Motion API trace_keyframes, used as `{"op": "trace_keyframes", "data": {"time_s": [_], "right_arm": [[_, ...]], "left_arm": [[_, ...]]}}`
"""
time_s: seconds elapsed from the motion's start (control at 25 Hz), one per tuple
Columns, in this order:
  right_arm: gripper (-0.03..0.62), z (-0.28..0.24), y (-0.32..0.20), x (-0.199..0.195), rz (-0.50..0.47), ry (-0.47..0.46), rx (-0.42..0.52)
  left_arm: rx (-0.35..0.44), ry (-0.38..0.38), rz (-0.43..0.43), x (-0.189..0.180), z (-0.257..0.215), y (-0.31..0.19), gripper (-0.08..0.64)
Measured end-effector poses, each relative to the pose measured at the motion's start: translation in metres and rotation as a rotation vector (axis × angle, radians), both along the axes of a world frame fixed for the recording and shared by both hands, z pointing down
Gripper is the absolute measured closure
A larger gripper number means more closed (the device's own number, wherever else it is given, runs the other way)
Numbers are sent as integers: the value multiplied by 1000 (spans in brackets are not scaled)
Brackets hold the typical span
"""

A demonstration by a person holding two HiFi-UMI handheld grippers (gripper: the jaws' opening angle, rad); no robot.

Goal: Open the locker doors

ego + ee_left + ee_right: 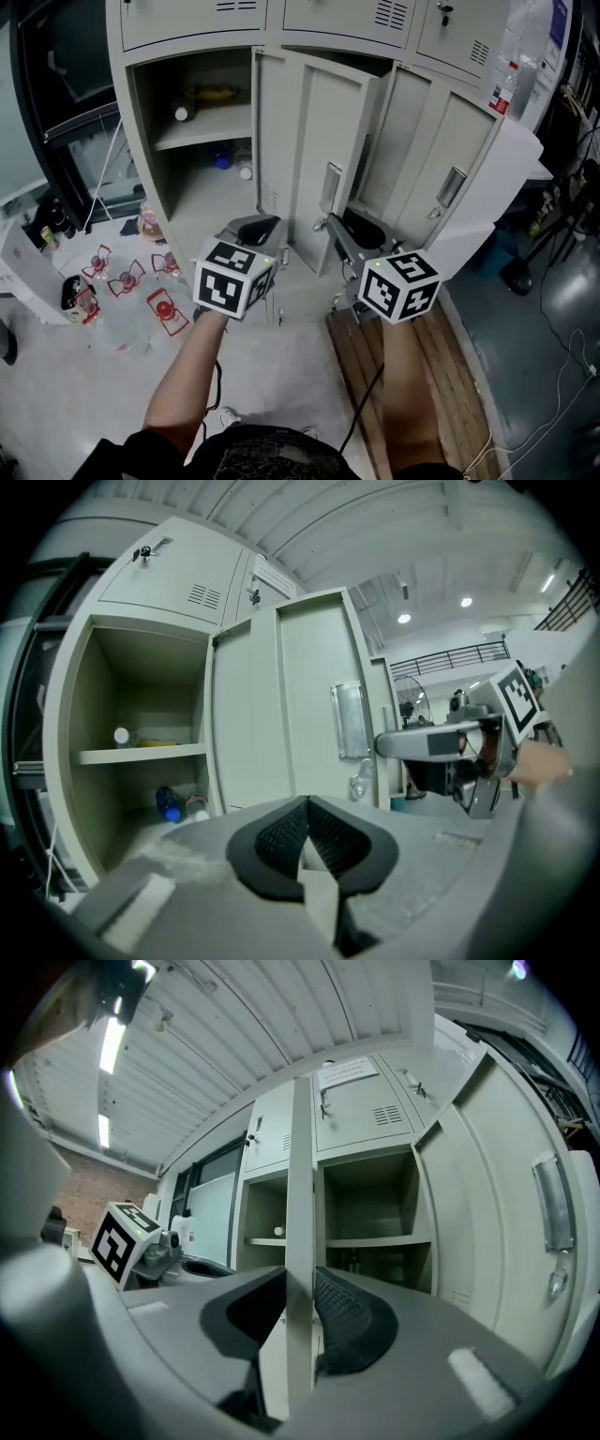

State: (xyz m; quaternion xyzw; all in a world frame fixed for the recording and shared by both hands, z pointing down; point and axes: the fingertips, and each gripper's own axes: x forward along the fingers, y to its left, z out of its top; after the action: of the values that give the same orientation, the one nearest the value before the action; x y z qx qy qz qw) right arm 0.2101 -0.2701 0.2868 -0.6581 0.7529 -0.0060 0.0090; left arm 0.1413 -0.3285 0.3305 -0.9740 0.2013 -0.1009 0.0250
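The lockers' lower doors stand swung out; the upper ones are shut. The middle door sits edge-on in the right gripper, whose narrow jaws pinch its edge. The left gripper is closed and empty. The 2 pads hold only a thin lip, so a skewed pull could slip them off.

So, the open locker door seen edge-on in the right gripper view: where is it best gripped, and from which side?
Take the door by its free vertical edge, coming in edge-on from the front with one jaw on each face. It is a thin flat sheet standing upright, so the edge slips between the jaws. The right hand-held gripper is closed on it that way.
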Motion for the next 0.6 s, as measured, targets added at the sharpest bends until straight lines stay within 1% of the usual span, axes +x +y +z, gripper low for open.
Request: {"op": "trace_keyframes", "data": {"time_s": [0.28,0.6], "right_arm": [[489,6,11,-6,19,12,1],[490,15,30,-17,-49,0,8]], "left_arm": [[1,-13,-68,-22,5,6,561],[-10,-21,-200,-53,17,26,561]]}}
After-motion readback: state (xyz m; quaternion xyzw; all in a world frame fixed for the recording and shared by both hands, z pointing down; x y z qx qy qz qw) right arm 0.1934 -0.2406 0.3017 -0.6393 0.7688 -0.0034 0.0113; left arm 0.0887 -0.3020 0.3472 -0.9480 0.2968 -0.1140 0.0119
